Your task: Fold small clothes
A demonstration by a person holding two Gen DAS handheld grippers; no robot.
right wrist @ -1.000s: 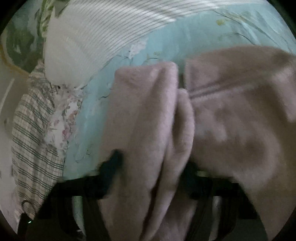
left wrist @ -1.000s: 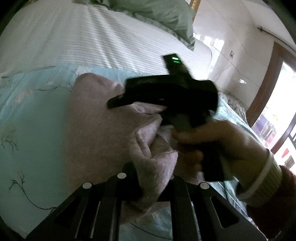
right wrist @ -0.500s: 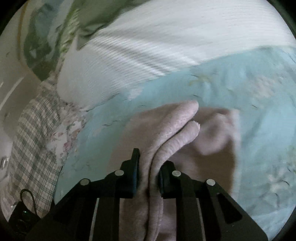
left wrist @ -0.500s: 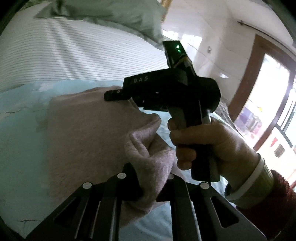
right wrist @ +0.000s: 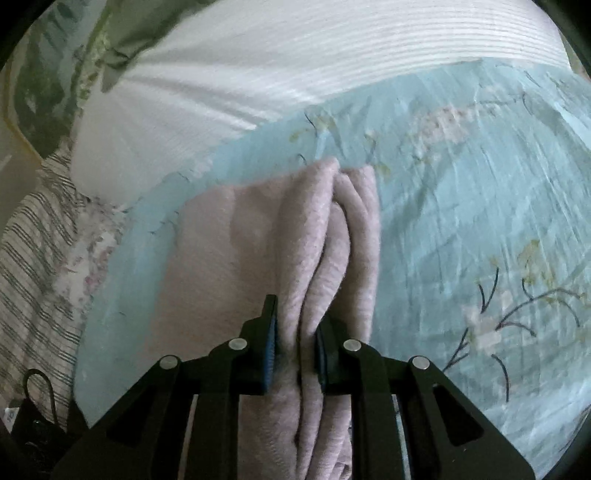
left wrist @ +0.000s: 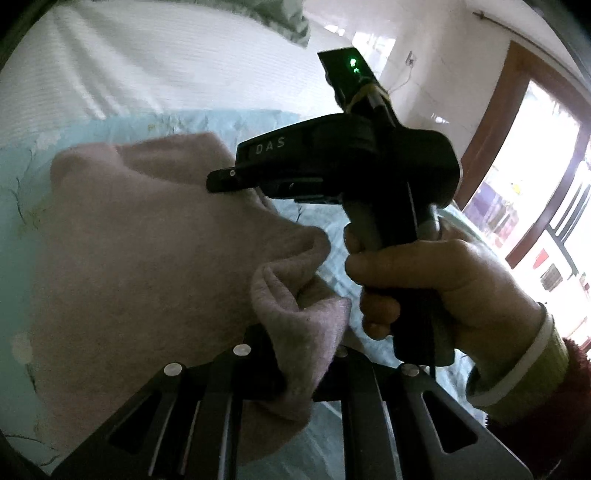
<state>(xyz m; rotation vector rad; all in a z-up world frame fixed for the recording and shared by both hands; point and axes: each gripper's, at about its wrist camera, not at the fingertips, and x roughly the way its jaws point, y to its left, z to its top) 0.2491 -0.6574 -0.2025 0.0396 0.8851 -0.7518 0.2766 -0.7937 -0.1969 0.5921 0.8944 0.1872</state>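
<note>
A small pink fleece garment [left wrist: 147,258] lies on a light blue floral bedsheet [right wrist: 461,221]. My left gripper [left wrist: 295,369] is shut on a bunched corner of the garment at the bottom of the left wrist view. My right gripper [right wrist: 295,350] is shut on folded layers of the same garment [right wrist: 325,240], which run between its fingers. The right gripper [left wrist: 221,181] also shows in the left wrist view, held in a hand, its tip over the far part of the garment.
A white striped cover [left wrist: 147,66] lies beyond the blue sheet, with a green pillow [right wrist: 129,33] at the head. A checked cloth [right wrist: 33,240] hangs at the bed's edge. A wood-framed door [left wrist: 517,155] stands at the right.
Both grippers have kept hold of the garment. The garment has been drawn out flatter and more folded over the blue sheet, and the right gripper has risen in the left wrist view.
</note>
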